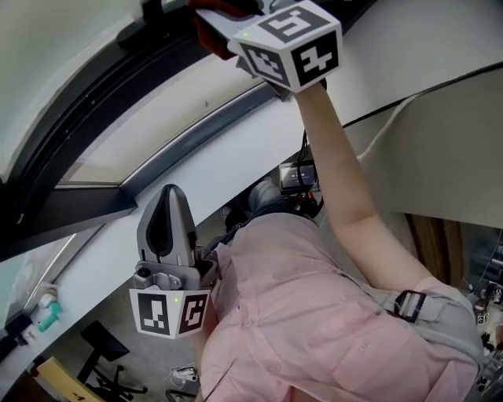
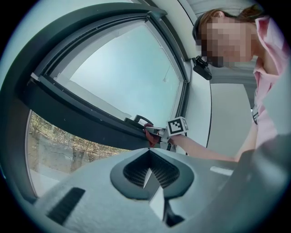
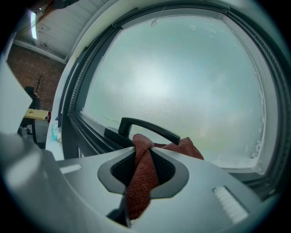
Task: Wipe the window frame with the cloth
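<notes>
My right gripper (image 1: 229, 23) is raised to the window's dark frame (image 1: 94, 102) and is shut on a red cloth (image 3: 141, 177). The cloth bunches out past the jaws, next to the black window handle (image 3: 148, 127) below the frosted pane (image 3: 182, 77). In the left gripper view the cloth (image 2: 151, 137) lies against the frame's lower rail (image 2: 91, 116), beside the handle (image 2: 141, 120). My left gripper (image 1: 167, 196) hangs lower, by the sill, pointing up; its jaws are shut with nothing in them (image 2: 148, 175).
A white sill (image 1: 102, 259) runs below the window, with a teal bottle (image 1: 49, 314) at its left end. A black stand (image 1: 102, 353) is on the floor below. The person's pink shirt (image 1: 314, 314) fills the lower right.
</notes>
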Demonstrator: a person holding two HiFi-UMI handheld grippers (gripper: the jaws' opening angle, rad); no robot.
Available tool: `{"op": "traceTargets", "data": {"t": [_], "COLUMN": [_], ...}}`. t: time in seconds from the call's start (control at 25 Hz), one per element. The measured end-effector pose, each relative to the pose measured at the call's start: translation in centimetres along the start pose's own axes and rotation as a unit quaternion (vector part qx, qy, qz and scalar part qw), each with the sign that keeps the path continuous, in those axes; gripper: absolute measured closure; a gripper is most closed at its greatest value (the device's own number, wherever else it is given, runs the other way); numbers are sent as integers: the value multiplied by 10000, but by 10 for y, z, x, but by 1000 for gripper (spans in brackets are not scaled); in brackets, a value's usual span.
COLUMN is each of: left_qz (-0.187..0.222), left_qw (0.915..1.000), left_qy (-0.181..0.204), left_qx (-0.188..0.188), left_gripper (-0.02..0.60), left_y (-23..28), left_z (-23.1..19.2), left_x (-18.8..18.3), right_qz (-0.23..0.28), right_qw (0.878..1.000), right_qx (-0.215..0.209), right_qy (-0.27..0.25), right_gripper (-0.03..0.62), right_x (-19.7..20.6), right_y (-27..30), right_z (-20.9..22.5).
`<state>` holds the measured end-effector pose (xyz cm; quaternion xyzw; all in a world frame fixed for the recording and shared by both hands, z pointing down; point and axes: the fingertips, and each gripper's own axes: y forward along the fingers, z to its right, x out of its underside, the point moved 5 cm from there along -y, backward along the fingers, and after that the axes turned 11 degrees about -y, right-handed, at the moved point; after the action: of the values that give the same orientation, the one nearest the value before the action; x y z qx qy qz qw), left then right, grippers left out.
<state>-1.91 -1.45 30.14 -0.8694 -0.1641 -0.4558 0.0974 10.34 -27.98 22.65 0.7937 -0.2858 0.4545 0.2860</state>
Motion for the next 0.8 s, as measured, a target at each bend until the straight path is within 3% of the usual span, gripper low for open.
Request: {"op": "traceTargets", "data": {"t": [0.44,0.8], "left_qz": [-102,-210], "left_qw": [9999,9995], "left_qy": [2,43], "left_qx": [99,231], "left_gripper": [586,586], "left_y": [7,21], "left_z": [-2,-2], "left_x": [1,-1], "right_qz": [83,-235], "right_qw": [9973,9918], "right_qx": [730,1253], "right_qy": [83,64], "right_gripper": [522,525], "right_x": [1,-1], "right_y": [4,2], "right_z": [-10,-11]}}
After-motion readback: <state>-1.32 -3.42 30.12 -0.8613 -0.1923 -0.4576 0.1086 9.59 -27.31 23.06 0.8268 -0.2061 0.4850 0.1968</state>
